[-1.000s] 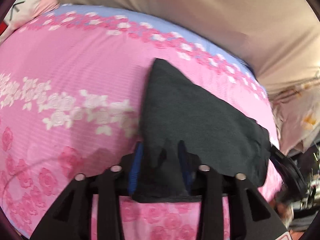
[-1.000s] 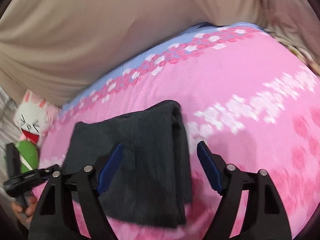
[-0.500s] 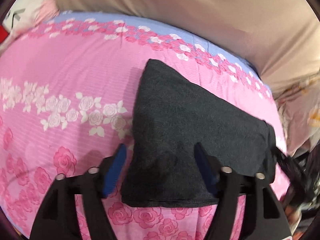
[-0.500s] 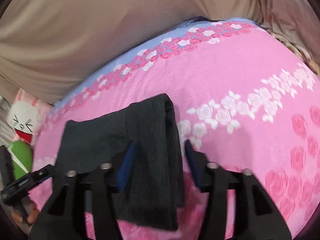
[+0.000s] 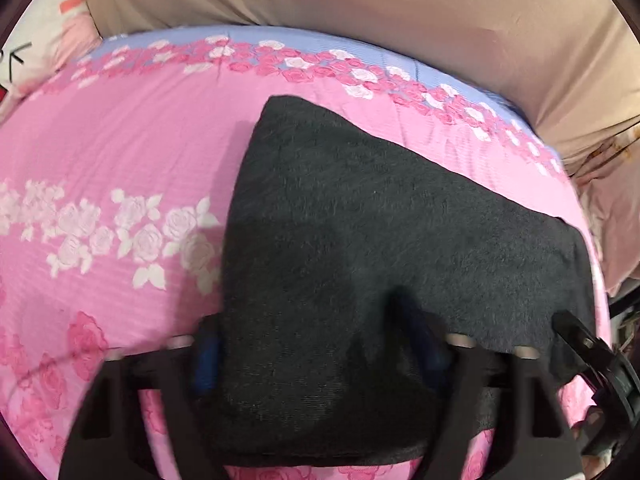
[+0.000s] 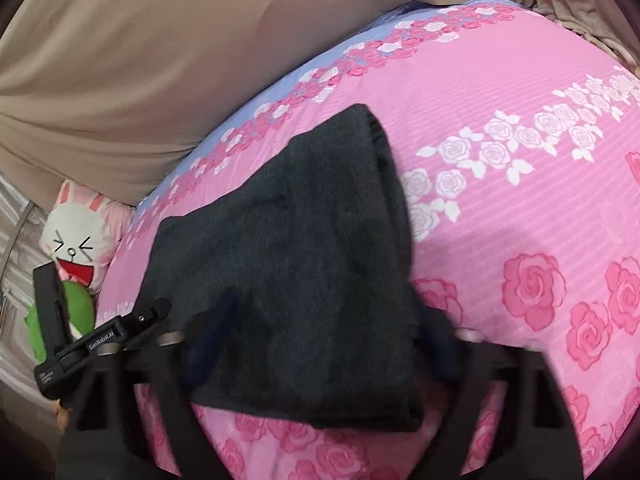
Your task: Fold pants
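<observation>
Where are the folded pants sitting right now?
The dark pants lie on the pink rose bedspread, filling the lower middle of both wrist views. Both sets of tongs, left and right, are closing around their near edge.

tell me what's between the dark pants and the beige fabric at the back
In the left wrist view, only the sheet: pink roses, then a lilac edge, separates pants from beige fabric.
</observation>
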Tool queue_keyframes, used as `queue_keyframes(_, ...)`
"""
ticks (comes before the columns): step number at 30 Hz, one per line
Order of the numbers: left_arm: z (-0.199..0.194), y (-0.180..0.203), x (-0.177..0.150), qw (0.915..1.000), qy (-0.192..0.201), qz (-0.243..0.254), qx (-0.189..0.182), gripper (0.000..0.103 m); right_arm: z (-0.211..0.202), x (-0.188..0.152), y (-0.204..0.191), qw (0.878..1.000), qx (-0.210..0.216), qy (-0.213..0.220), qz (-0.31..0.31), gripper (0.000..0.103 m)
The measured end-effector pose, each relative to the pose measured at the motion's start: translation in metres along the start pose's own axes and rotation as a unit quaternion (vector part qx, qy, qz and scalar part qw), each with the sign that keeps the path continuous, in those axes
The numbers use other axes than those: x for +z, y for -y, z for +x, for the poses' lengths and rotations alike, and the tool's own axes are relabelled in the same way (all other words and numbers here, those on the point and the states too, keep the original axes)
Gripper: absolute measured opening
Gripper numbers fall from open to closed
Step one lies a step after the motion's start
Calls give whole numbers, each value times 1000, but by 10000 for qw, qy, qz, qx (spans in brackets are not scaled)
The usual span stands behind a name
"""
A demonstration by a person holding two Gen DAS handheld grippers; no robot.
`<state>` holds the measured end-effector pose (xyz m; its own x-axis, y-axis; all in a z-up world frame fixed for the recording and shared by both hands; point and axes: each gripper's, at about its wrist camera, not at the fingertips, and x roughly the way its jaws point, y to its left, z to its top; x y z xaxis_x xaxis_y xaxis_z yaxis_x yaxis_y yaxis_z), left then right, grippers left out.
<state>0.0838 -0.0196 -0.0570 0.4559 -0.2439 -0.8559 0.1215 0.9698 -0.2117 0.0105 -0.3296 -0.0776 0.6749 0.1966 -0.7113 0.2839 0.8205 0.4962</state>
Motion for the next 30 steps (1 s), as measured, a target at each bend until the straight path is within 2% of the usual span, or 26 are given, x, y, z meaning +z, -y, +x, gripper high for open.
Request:
queue_keyframes(1, -2, -1, 2, 10000, -28, -25, -84, 31, 0, -2, 5, 9999, 129, -40, 63, 42)
queue_keyframes(2, -6, -1, 4, 9999, -50, -56, -148, 24, -1, -3, 6, 9996, 219, -45, 154, 37)
queue_keyframes(3, -10, -2, 5, 9998, -50, -81, -187, 22, -5, -5, 2, 9998, 171, -18, 115, 35)
queue_keyframes(18, -115, 7, -28, 9978, 522, 400, -72, 20, -90, -43, -52, 9962, 566, 442, -493, 33)
queue_keyframes(21, -146, 7, -32, 9955, 807, 462, -165, 19, -109, -47, -68, 9931, 755, 622, -650, 33)
queue_keyframes(24, -182, 10, -28, 9901, 1261, 568, -235, 19, -134, -43, -92, 9867, 964, 959, -891, 33)
queue_keyframes(27, -219, 15, -13, 9798, 1827, 746, -323, 18, -153, -30, -112, 9779, 1166, 1326, -1123, 32)
queue_keyframes(30, -250, 24, 16, 9646, 2442, 930, -351, 17, -170, -3, -140, 9638, 1294, 1837, -1436, 32)
